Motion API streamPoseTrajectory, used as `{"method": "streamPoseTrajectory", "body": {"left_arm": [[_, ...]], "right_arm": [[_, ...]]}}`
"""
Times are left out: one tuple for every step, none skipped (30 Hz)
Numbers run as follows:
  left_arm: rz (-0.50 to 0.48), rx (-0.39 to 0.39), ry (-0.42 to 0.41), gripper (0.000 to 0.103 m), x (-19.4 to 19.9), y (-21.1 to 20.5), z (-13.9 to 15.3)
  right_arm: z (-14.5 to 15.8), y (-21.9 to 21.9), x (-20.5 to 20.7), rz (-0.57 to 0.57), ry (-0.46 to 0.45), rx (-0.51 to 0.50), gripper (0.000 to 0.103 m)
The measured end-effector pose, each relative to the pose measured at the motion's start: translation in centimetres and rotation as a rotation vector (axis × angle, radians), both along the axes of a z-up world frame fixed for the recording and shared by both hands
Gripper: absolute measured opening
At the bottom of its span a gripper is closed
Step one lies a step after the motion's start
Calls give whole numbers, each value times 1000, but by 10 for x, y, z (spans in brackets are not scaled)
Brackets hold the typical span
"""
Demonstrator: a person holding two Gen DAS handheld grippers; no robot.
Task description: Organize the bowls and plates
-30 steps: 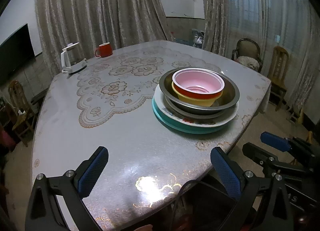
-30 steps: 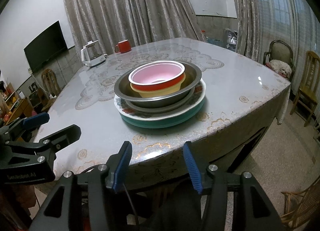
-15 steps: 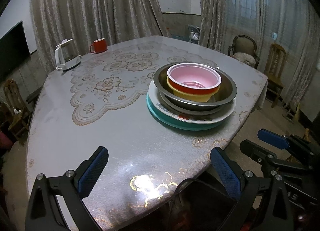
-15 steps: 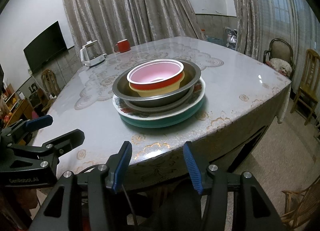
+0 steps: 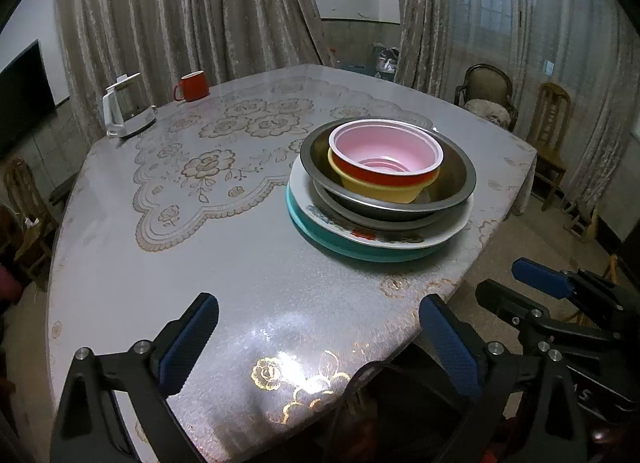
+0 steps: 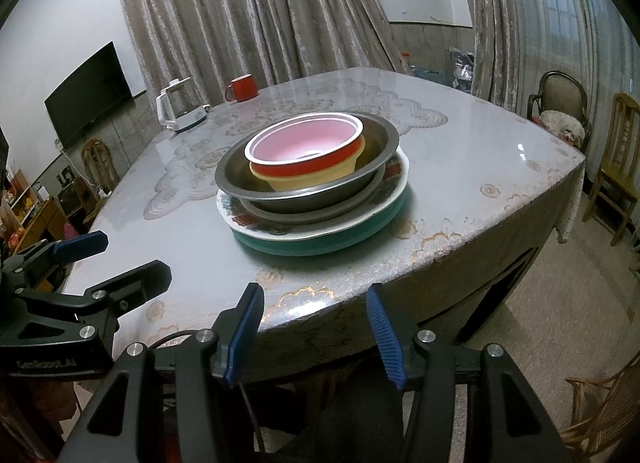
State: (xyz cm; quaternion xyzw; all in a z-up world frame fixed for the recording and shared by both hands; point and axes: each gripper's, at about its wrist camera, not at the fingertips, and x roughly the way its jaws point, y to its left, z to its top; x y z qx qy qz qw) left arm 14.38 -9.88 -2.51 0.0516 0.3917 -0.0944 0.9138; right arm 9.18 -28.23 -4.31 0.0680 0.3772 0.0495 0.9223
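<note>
Plates and bowls stand in one nested stack near the table's edge, at about twelve o'clock from the right gripper [image 6: 314, 337] and one o'clock from the left gripper [image 5: 318, 347]. Both sets of jaws are spread wide and hold nothing; each hangs off the near edge of the grey, glossy, flower-patterned table [image 5: 224, 263], well apart from the stack.

From top to bottom the stack reads: a red plastic bowl with a pink inside [image 6: 306, 147], a yellow plastic bowl [image 6: 316, 177], a large steel basin [image 6: 376, 143], a second steel rim beneath it, a white patterned plate [image 6: 394, 187] and a teal round plate [image 6: 328, 245].

Judging by this, the stacking looks done or nearly so, and the step in hand is either a retreat or a fresh approach. Any next move calls for a reach forward across the edge.

Whether more dishes sit under the yellow bowl is hidden. At eleven o'clock, far off, stand a white electric kettle [image 5: 126, 109] and a red mug [image 5: 194, 86].
</note>
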Motion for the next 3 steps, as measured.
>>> {"method": "streamPoseTrajectory", "body": {"left_arm": [[2, 2, 3, 100, 1, 0, -1], [4, 4, 6, 100, 3, 0, -1], [5, 6, 11, 100, 5, -1, -2]], "right_arm": [[-1, -1, 1, 1, 2, 2, 54], [-1, -1, 2, 0, 5, 4, 54], [-2, -3, 3, -3, 7, 7, 54]]}}
